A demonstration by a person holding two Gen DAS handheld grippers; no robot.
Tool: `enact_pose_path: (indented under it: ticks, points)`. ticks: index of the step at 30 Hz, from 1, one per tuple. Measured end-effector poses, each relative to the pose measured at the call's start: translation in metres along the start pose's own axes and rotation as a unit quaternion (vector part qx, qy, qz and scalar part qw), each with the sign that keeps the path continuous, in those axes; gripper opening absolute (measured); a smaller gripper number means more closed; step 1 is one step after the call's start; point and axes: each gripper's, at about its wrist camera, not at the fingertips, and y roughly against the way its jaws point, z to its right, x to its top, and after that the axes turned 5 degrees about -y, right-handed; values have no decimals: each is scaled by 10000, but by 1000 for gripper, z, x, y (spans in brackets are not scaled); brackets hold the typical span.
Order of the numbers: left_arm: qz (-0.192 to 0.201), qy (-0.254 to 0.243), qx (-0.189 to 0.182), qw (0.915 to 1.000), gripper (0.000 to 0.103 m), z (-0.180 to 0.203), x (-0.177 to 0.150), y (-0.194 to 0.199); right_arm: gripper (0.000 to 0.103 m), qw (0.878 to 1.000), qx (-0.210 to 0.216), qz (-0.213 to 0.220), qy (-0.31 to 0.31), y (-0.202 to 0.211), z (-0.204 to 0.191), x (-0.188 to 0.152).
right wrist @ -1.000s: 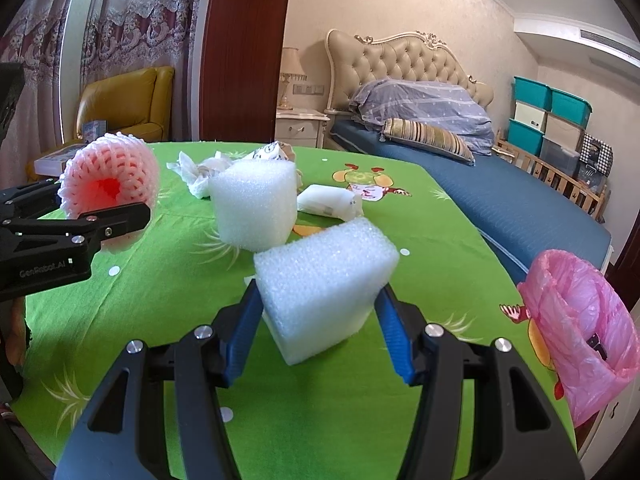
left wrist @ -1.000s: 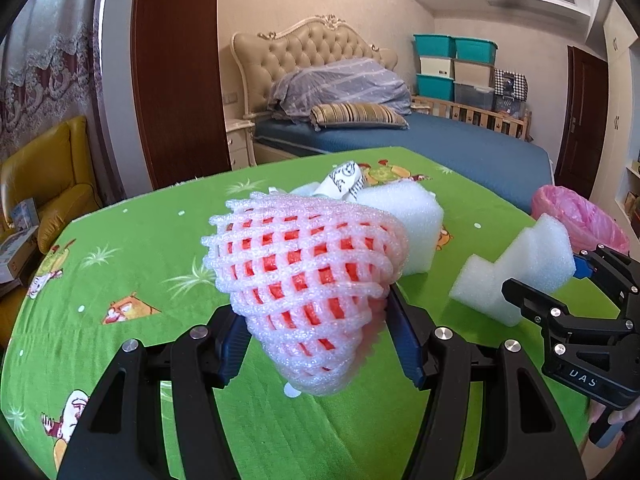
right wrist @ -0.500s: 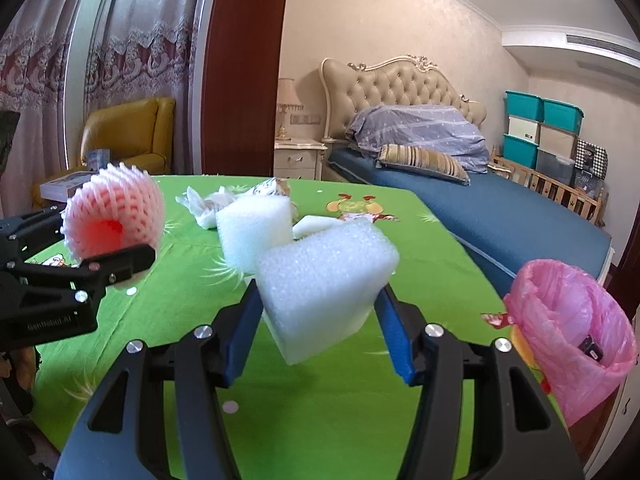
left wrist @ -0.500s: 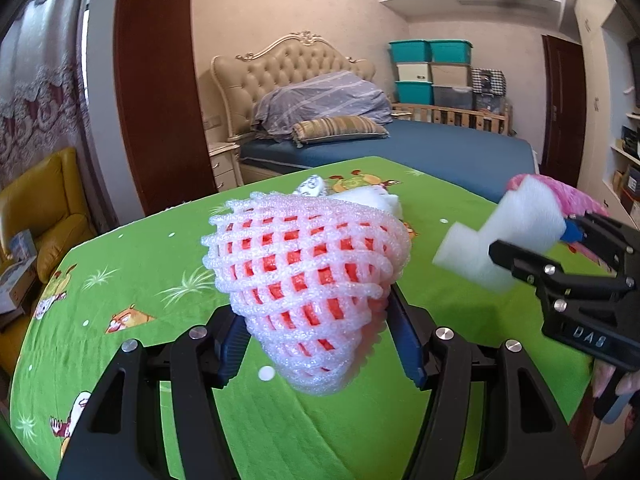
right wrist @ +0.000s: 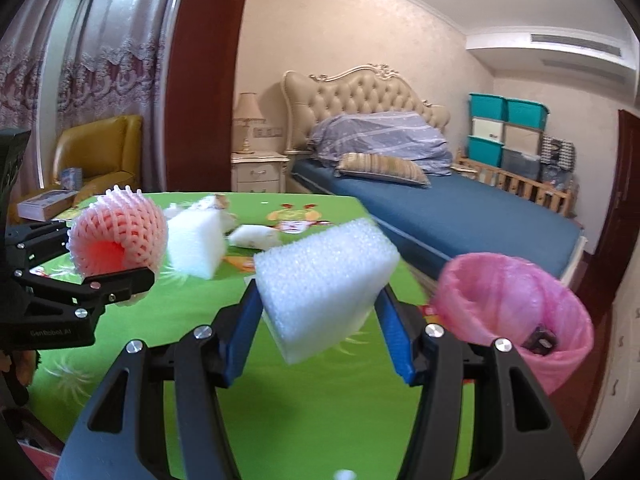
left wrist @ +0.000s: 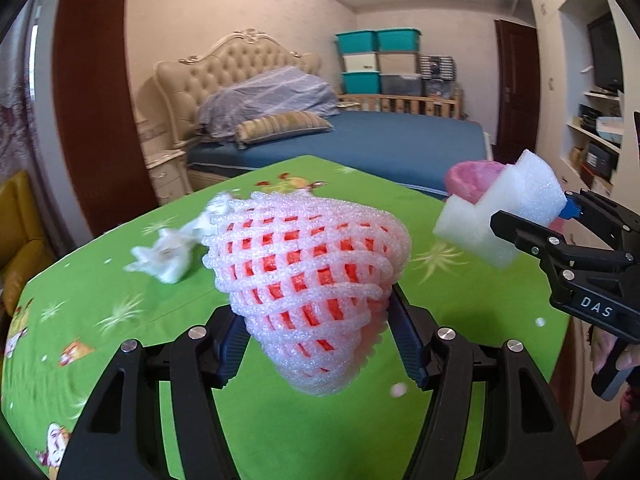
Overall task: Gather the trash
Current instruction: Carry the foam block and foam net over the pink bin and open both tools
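Note:
My left gripper (left wrist: 320, 344) is shut on a pink foam fruit net (left wrist: 308, 280) and holds it above the green table (left wrist: 120, 280). The net also shows in the right wrist view (right wrist: 118, 238). My right gripper (right wrist: 320, 328) is shut on a white foam block (right wrist: 324, 284), lifted above the table near its right edge; the block also shows in the left wrist view (left wrist: 500, 216). A bin lined with a pink bag (right wrist: 516, 312) stands beside the table to the right of the block. In the left wrist view the bag (left wrist: 472, 178) sits behind the block.
A second white foam block (right wrist: 196, 244), a small white packet (right wrist: 256, 236) and crumpled white paper (left wrist: 168, 248) lie on the table. A bed (right wrist: 440, 208) stands behind, a yellow armchair (right wrist: 100, 152) at the left.
Both grippers have lifted and swung to the right with their loads. The white foam block has moved closer to the pink bag. The crumpled paper has come into the left view.

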Motion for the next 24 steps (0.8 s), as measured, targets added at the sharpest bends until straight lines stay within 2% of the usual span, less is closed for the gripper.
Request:
enact_pose_path:
  ticks: [12, 21, 24]
  points:
    - [4, -325, -638, 9974, 61, 59, 46, -35, 55, 9954, -776, 136, -544, 14, 85, -5]
    - [-170, -324, -1372, 9899, 61, 114, 101, -90, 55, 9897, -1198, 20, -780, 3, 154, -3]
    - [-219, -420, -1485, 9878, 61, 137, 121, -114, 55, 9881, -1338, -38, -753, -5, 175, 1]
